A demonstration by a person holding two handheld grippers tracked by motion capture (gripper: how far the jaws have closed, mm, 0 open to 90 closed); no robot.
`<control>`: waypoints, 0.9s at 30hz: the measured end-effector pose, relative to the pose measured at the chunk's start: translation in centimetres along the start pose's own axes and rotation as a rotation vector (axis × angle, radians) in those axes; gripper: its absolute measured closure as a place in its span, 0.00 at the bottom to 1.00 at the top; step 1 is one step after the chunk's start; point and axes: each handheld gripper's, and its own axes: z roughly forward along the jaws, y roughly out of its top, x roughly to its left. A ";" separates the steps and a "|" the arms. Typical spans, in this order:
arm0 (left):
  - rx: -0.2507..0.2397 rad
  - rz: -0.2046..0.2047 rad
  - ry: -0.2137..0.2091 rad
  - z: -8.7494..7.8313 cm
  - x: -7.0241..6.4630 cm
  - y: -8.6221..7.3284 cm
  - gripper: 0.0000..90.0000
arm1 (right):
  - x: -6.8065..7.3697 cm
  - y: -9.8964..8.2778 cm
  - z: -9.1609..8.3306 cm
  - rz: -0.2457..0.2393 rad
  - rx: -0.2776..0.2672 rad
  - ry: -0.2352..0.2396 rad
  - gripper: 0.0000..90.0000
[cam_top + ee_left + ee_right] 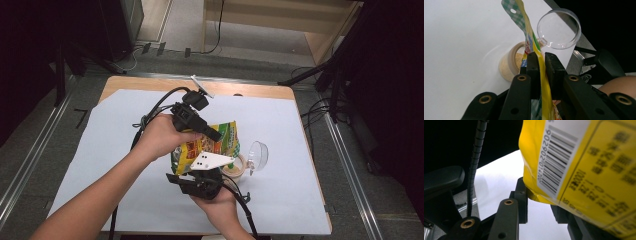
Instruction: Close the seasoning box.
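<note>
Grippers first: the left gripper [541,65], black and two-jawed, is clamped on the flat sealed edge of the yellow printed plastic snack pouch [210,142], its pads pressing the film from both sides. The right gripper [199,181] grasps the pouch's lower corner; in the right gripper view the yellow film with its barcode label sits between the jaws, one pad against it and the far pad hidden behind the film.

White paper-covered tabletop [100,165]: it carries the whole arrangement, which lies towards its right half, nearer the front edge than the back.

Pouch: held clear of the surface and tilted, with its green-checked top pointing towards the right edge, directly above the small round beige jar [510,65].

Jar: it stands on the tabletop, already partly filled with pale crumb-like grains. Its clear hinged plastic lid [559,28] stands open at the rim, on the side towards the right edge.

Hazards, judged from this arrangement. If the tilt steepens quickly, the contents would likely surge past the narrow mouth and scatter over the white covering. The pouch mouth sits close to the raised lid, so a sideways drift could knock the lid or tip the light jar. Slick film may also slip in the right gripper's corner hold, letting the pouch twist and the stream wander.
</note>
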 end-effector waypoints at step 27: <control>0.047 0.021 0.058 0.5 -1.0 1.0 0.95 | 0.1 0.1 -0.6 0.041 -0.035 0.031 0.80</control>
